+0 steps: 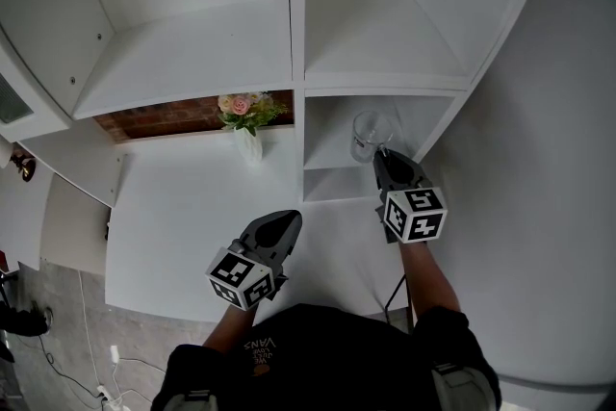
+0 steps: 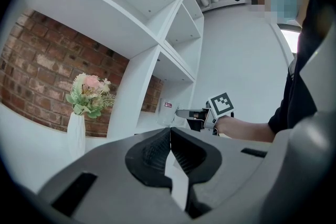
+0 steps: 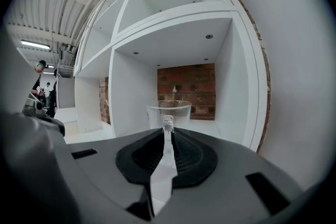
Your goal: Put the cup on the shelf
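A clear glass cup [image 1: 365,134] [image 3: 169,109] is at the front of the lower right compartment of the white shelf [image 1: 332,178]. My right gripper [image 1: 383,153] [image 3: 167,124] is shut on the cup's glass handle, which shows between the dark pads. Whether the cup's base rests on the shelf board I cannot tell. My left gripper [image 1: 290,219] [image 2: 170,132] hangs over the white tabletop, shut with nothing in it. In the left gripper view, the cup [image 2: 165,112] and the right gripper [image 2: 182,112] show at the shelf's opening.
A white vase of pink flowers [image 1: 247,122] [image 2: 80,107] stands on the white table [image 1: 183,207] left of the shelf's upright, before a brick wall [image 2: 31,71]. Higher shelf compartments [image 1: 375,34] are bare. A white wall [image 1: 539,168] is at the right.
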{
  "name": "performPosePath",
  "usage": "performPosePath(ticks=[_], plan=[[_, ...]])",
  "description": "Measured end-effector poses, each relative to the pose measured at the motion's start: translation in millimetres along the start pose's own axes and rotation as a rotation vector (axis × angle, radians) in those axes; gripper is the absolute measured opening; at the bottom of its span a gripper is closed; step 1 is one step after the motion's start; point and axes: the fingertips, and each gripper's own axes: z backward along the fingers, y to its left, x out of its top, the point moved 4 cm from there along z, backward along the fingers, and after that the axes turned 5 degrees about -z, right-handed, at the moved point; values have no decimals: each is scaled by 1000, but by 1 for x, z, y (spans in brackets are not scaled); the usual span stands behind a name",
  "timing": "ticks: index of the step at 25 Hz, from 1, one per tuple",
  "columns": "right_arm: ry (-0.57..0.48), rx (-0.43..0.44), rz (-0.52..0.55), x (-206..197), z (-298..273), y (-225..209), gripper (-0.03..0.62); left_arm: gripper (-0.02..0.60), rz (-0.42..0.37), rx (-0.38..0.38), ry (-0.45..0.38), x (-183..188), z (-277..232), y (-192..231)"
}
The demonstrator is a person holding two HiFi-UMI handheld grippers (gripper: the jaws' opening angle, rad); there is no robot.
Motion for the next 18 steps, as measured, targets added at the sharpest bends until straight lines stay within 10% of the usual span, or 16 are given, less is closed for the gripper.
performPosePath(ticks=[18], plan=[[32,15,19,12,-43,-6,29,8,-3,-43,16,4,-18,4]])
